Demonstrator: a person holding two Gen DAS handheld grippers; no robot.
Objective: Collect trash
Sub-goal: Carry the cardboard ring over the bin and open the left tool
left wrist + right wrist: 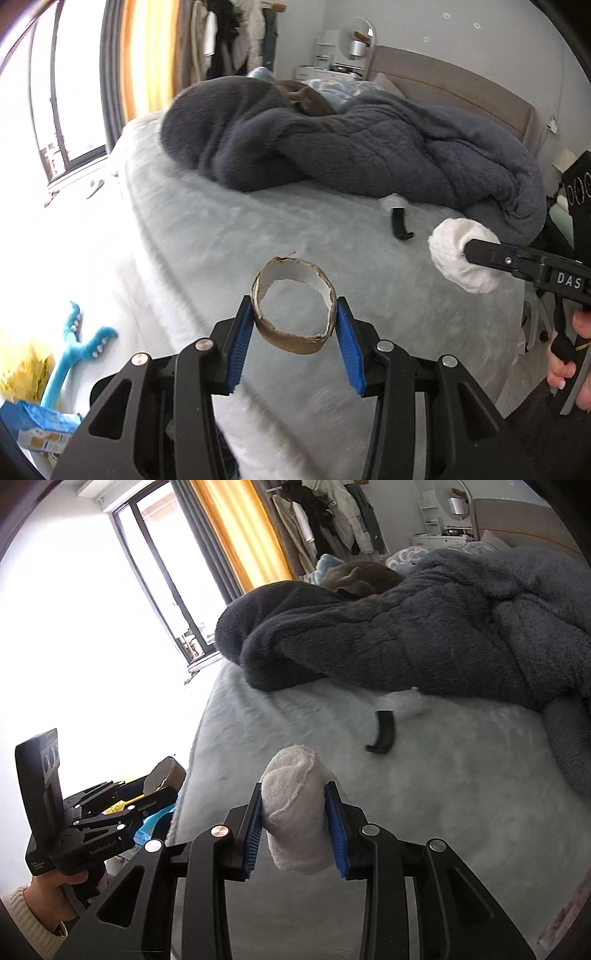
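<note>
Cardboard ring (pixel 294 306), torn along its upper edge, sits pinched between the blue pads of the left gripper (pixel 294 325), held in the air above the pale grey bed (pixel 229 236). In the right wrist view the right gripper (pixel 299 827) is clamped on a wad of white tissue (pixel 293 808), its pads pressing into both sides of the wad, also above the bed. The left wrist view shows that same wad out to the right, at the tip of the right gripper, with a hand (pixel 570 354) around the handle below it. The right wrist view shows the left gripper at lower left, over the bed's edge, carried by a hand (pixel 61 886) in a cream knitted sleeve (pixel 26 919).

Farther along the bed lies a small curved black piece (pixel 400 227), alone on the cover. Just beyond it a heaped dark grey fleece blanket (pixel 332 147) spreads across the bed. Beside the bed, on the floor, lie a turquoise toy (pixel 77 350) and a blue packet (pixel 40 424). Behind all this stand a bright window (pixel 159 572), an orange curtain (pixel 240 531) and hanging clothes (pixel 332 517).
</note>
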